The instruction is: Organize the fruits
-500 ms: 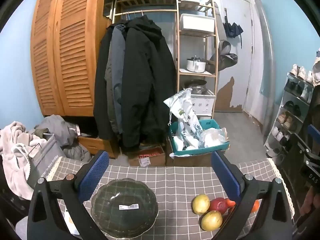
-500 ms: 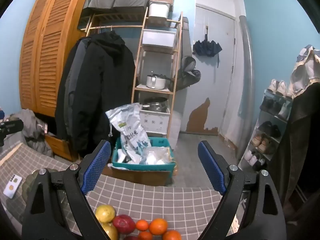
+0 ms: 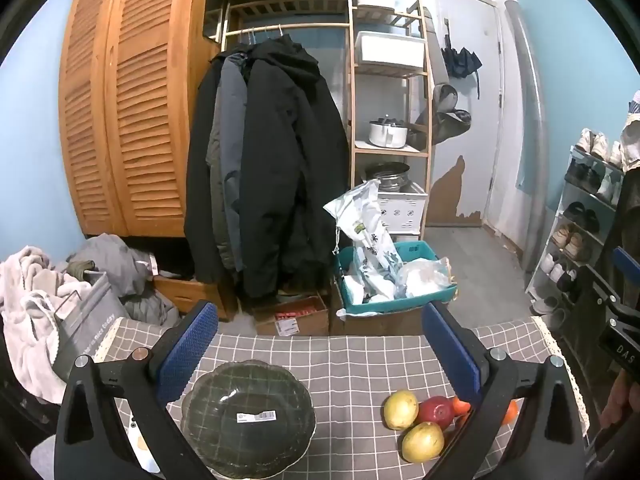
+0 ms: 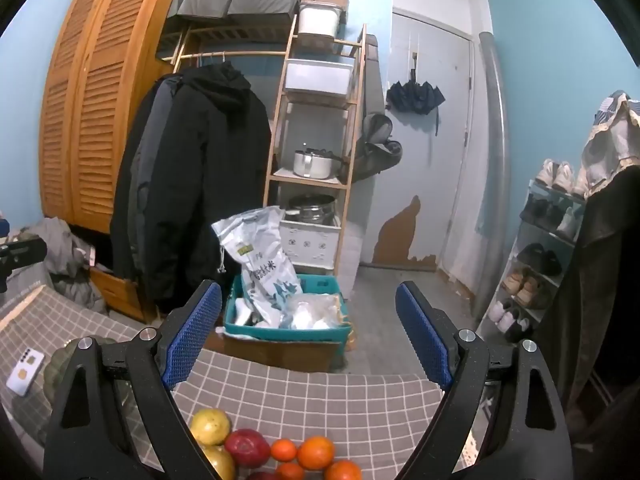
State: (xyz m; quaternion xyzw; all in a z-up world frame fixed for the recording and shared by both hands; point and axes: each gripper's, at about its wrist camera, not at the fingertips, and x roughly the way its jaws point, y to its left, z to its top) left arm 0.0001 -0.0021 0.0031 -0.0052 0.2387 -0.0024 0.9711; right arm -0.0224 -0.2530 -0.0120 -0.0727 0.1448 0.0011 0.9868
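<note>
Over on the left, the table (image 3: 360, 360) wears a grey checked cloth, and a phone (image 4: 25, 372) lies face down near its left edge. Just beside it sits the bowl (image 3: 248, 412) — dark green glass with a scalloped rim, a barcode sticker inside, nothing else in it. The left gripper (image 3: 320, 344) hangs above the table with its jaws wide apart; the blue pad of its left finger reaches over the bowl's left rim, and nothing is between the jaws.

Further right, well apart from the bowl, the fruit lies in one cluster on the cloth: two yellow pears (image 3: 401, 409), one behind the other, touching an apple (image 3: 437, 412), dark red. Beyond the apple come the oranges (image 4: 317, 452) — at least four from the right wrist view, some small, packed close together. In the left wrist view the left gripper's right finger hides most of them.

The right gripper (image 4: 308, 328) hovers over the fruit end of the table, jaws also spread wide and holding nothing; the cluster sits low between its two fingers, untouched.

Past the table's far edge, a teal crate (image 4: 280, 330) of bags stands on the floor.
</note>
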